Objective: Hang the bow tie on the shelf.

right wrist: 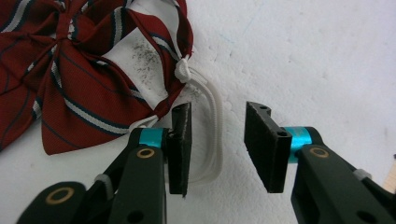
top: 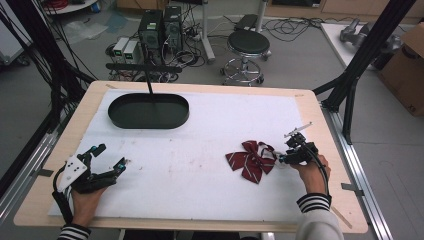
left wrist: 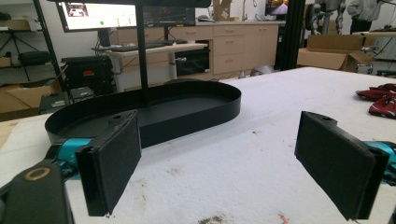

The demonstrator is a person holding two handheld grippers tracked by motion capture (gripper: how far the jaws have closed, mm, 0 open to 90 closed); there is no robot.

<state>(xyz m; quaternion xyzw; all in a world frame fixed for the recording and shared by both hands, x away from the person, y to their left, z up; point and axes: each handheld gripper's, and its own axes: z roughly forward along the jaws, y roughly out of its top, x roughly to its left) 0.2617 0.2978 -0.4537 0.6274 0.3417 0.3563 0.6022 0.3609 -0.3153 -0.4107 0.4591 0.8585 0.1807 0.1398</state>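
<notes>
My right gripper (right wrist: 217,144) sits low near the tabletop's right edge, jaws partly apart astride the white elastic loop (right wrist: 212,121) of the striped bow tie (top: 252,159), likely to pinch it. My left gripper (top: 107,162) waits wide apart near the front-left corner, holding nothing.

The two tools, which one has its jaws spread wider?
The left tool, resting far from the bow tie; the right tool beside the bow is open more narrowly.
</notes>
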